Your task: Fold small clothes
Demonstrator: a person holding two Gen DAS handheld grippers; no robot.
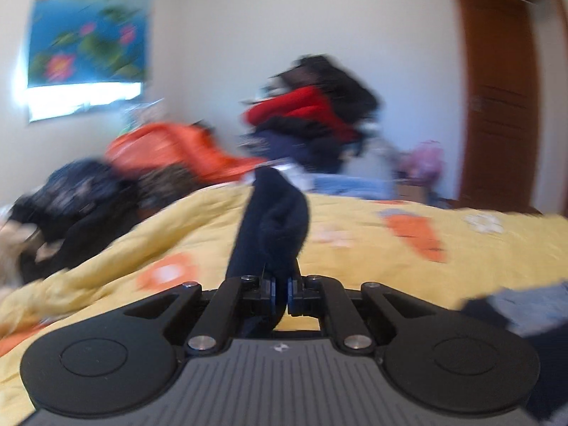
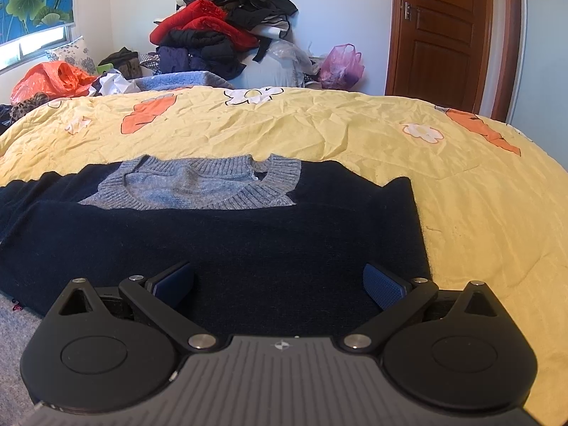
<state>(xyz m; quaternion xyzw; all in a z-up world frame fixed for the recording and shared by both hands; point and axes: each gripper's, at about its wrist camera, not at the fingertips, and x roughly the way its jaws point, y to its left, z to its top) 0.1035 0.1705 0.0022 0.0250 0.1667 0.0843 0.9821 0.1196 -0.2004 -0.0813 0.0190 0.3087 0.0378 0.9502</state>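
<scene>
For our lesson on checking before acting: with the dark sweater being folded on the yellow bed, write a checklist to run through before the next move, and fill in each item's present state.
1. Left gripper shut on a fold of the navy knitted sweater with grey ribbed collar: ok.
2. That fold lifted clear of the yellow carrot-print bedspread: cannot tell, the left wrist view is blurred.
3. Right gripper open, nothing between its blue pads: ok.
4. Sweater body lying flat, collar upward: ok.
5. Bedspread beside the sweater free for folding: ok.
6. Which part the left gripper holds, sleeve or hem: cannot tell.
</scene>
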